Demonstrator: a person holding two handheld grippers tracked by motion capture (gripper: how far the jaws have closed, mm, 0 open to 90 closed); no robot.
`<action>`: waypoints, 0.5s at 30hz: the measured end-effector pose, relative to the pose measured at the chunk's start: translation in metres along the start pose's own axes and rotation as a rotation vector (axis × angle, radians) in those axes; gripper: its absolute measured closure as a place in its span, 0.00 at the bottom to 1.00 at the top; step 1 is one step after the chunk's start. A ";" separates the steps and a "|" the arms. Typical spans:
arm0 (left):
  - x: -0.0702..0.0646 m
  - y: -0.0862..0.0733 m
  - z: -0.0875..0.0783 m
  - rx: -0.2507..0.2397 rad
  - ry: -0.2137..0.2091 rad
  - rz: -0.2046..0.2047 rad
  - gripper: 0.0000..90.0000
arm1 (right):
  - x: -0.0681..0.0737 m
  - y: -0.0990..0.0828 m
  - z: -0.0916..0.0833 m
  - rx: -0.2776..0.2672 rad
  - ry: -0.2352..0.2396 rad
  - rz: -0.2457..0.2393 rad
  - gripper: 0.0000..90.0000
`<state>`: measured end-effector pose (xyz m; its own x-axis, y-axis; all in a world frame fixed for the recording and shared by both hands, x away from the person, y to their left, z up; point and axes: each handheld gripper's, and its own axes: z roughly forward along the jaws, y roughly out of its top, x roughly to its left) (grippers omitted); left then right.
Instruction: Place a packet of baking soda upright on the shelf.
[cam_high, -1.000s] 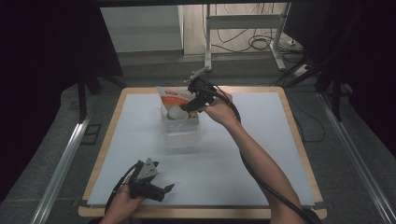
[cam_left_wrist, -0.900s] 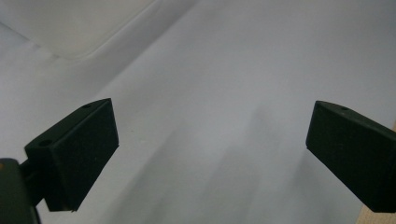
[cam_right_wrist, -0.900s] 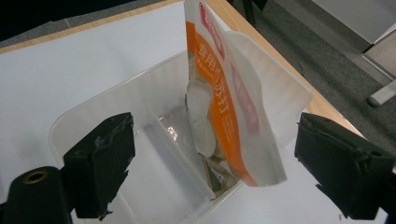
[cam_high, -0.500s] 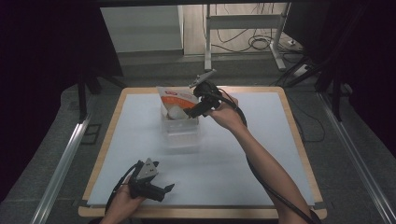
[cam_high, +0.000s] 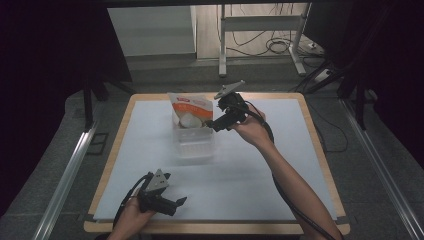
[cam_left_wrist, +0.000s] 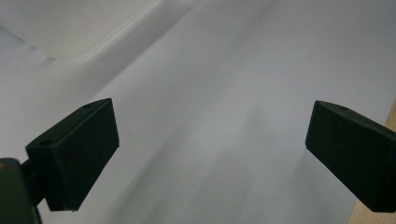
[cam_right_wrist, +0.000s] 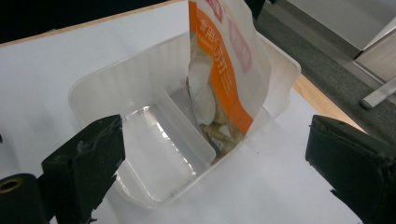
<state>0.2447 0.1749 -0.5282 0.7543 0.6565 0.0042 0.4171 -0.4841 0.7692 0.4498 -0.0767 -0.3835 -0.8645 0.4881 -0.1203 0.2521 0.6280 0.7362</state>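
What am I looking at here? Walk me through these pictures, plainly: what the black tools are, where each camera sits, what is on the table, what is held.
A person sits at a white-topped table and holds a hand tool with two black jaws in each hand. The high view looks down from above. The left gripper rests near the table's near edge, jaws open, holding nothing. The right gripper hovers beside a clear plastic container with two compartments. An orange and white pouch stands in the far compartment; the near one is empty. The other two pictures come from cameras riding on each gripper. Nothing is held.
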 end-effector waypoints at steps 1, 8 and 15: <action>0.000 0.000 0.000 0.000 0.000 -0.001 0.03 | 0.000 -0.002 -0.001 -0.003 -0.001 -0.003 0.05; 0.000 0.000 0.000 0.001 0.002 0.000 0.03 | 0.004 -0.016 -0.005 -0.015 0.003 0.013 0.03; 0.000 0.000 0.000 0.000 0.002 0.000 0.03 | 0.010 -0.029 -0.010 -0.030 0.013 0.019 0.03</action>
<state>0.2447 0.1746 -0.5284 0.7534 0.6575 0.0059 0.4167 -0.4844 0.7692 0.4299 -0.0962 -0.3991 -0.8655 0.4913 -0.0975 0.2553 0.6001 0.7581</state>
